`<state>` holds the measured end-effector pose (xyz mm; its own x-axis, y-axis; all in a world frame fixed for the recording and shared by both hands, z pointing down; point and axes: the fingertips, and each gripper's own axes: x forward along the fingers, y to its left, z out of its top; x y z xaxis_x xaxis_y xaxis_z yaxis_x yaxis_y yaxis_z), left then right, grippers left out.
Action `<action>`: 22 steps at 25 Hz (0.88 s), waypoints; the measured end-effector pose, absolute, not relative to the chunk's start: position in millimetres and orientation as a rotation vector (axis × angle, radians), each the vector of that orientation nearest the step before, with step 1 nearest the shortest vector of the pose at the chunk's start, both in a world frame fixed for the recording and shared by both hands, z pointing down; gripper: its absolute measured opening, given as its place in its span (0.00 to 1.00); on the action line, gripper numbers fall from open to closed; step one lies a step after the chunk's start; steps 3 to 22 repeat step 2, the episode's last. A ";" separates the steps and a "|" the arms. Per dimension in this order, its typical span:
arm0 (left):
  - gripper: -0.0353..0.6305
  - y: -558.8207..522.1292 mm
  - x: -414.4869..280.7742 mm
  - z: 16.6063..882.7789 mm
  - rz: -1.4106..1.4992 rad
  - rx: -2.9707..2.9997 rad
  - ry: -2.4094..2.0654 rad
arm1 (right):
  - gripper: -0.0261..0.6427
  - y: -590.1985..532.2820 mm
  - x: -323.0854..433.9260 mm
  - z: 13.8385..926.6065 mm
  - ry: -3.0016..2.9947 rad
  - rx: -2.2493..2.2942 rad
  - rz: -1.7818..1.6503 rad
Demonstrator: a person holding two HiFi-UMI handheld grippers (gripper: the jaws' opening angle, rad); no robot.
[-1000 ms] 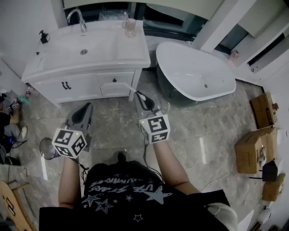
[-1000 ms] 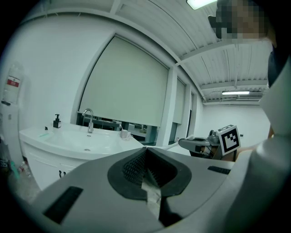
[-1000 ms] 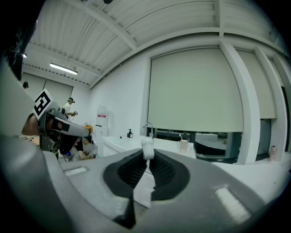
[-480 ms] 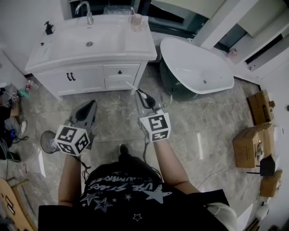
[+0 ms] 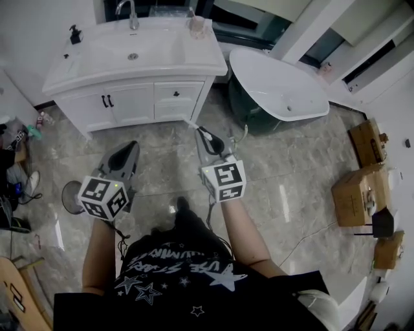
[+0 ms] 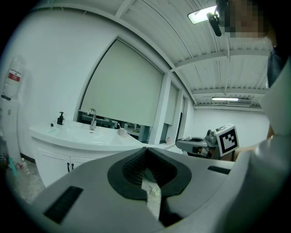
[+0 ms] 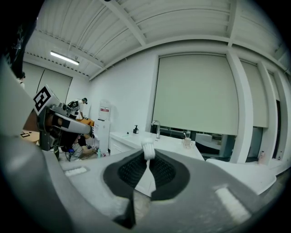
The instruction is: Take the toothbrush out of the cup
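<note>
My right gripper (image 5: pixel 202 134) is shut on a white toothbrush (image 5: pixel 191 123), whose end sticks out past the jaw tips toward the vanity. In the right gripper view the brush head (image 7: pixel 148 149) stands up between the shut black pads (image 7: pixel 132 170). The cup (image 5: pixel 196 26) stands far off on the back right corner of the white vanity top (image 5: pixel 162 61); it also shows small in both gripper views (image 6: pixel 121 132) (image 7: pixel 187 143). My left gripper (image 5: pixel 129 150) is shut and holds nothing, out over the floor and level with the right one.
A white bathtub (image 5: pixel 278 90) stands right of the vanity. Faucet (image 5: pixel 127 10) and soap dispenser (image 5: pixel 76 33) sit on the vanity. Cardboard boxes (image 5: pixel 356 200) line the right side. A small round fan (image 5: pixel 70 194) and clutter lie at the left on the marble floor.
The vanity and tub have slid up and away in the head view, so I stand farther back from them. Both grippers keep their places and the right one still clamps the toothbrush.
</note>
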<state>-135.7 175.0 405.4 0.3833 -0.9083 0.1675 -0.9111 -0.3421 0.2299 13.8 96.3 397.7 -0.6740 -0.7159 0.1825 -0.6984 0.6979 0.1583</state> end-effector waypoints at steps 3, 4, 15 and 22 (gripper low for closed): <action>0.06 190.1 -141.5 403.3 0.014 2.371 -1.594 | 0.06 113.6 6.5 396.8 -2.675 1.131 -0.114; 0.06 190.1 -141.5 403.3 0.014 2.371 -1.594 | 0.06 113.6 6.5 396.8 -2.675 1.131 -0.114; 0.06 190.1 -141.5 403.3 0.014 2.371 -1.594 | 0.06 113.6 6.5 396.8 -2.675 1.131 -0.114; 0.06 190.1 -141.5 403.3 0.014 2.371 -1.594 | 0.06 113.6 6.5 396.8 -2.675 1.131 -0.114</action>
